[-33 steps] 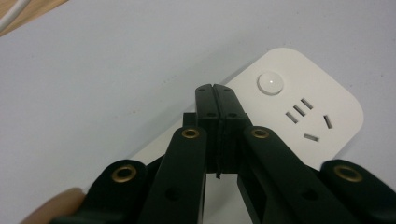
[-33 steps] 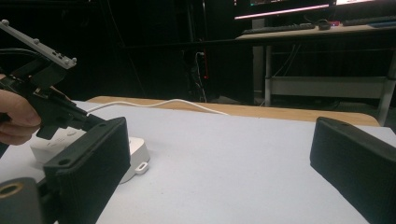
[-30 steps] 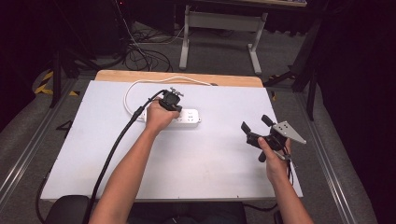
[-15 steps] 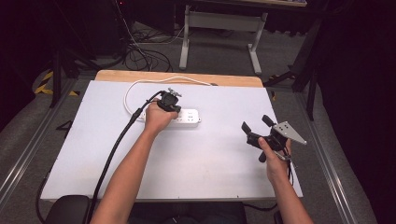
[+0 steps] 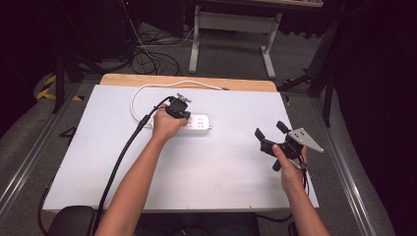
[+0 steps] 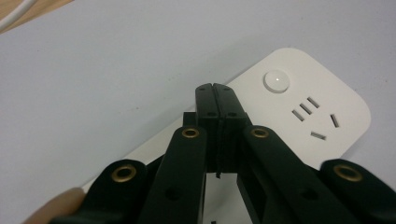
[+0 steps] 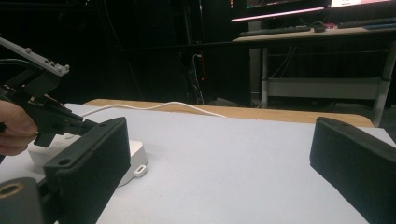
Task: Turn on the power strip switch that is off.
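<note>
Matte white rectangular surface [image 5: 206, 162] with a pale wooden strip [image 5: 147, 80] along its far edge; grey carpeted floor [image 5: 231, 54] around it, dark room behind, a white metal desk frame [image 5: 231, 29] and loose black cables [image 5: 147, 54] beyond. Glossy white plastic power strip with rounded corners [image 5: 196, 125] lies at the far middle, round button [image 6: 276, 80] and slotted sockets on top, white cord [image 5: 162, 88] looping back. Left tongs [image 5: 178, 109] clenched, tips over the strip. Right tongs [image 5: 270, 133] released, jaws well apart, raised above the right side
</note>
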Available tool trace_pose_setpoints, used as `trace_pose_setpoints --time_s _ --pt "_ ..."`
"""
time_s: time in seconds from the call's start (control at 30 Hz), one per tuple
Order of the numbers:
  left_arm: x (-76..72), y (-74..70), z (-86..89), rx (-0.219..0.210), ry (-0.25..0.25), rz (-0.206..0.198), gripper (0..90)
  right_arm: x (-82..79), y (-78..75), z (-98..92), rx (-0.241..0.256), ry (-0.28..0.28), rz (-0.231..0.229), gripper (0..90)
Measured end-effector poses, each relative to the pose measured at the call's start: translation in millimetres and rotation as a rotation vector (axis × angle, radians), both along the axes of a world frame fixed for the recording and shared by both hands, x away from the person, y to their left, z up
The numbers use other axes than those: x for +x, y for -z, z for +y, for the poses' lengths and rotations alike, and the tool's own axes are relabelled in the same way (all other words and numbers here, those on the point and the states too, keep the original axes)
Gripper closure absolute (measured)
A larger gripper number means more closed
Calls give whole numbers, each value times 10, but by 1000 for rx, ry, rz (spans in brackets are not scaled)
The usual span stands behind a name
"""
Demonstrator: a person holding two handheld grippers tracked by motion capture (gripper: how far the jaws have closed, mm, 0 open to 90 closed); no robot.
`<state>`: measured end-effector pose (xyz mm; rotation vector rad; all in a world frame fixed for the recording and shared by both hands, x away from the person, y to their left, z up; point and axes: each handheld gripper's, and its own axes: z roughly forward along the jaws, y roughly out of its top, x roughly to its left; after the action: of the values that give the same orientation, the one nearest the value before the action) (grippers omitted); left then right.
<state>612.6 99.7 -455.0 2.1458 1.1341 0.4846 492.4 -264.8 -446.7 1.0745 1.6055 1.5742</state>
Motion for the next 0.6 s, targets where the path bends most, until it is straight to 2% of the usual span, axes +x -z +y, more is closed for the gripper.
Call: trace_pose_setpoints --time_s 0.03,0.13,0.33,0.6 --pt "-2 -3 -11 7 -3 -2 900 -1 -2 -6 2 1 1 54" --pt "-4 5 -8 -7 -1 7 900 -7 -8 -15 8 6 -1 54" --pt "-11 7 -55 31 6 -2 900 -15 -16 -20 14 6 -4 54" --pt "0 -2 -64 35 3 8 900 -34 -29 -25 16 6 -9 54"
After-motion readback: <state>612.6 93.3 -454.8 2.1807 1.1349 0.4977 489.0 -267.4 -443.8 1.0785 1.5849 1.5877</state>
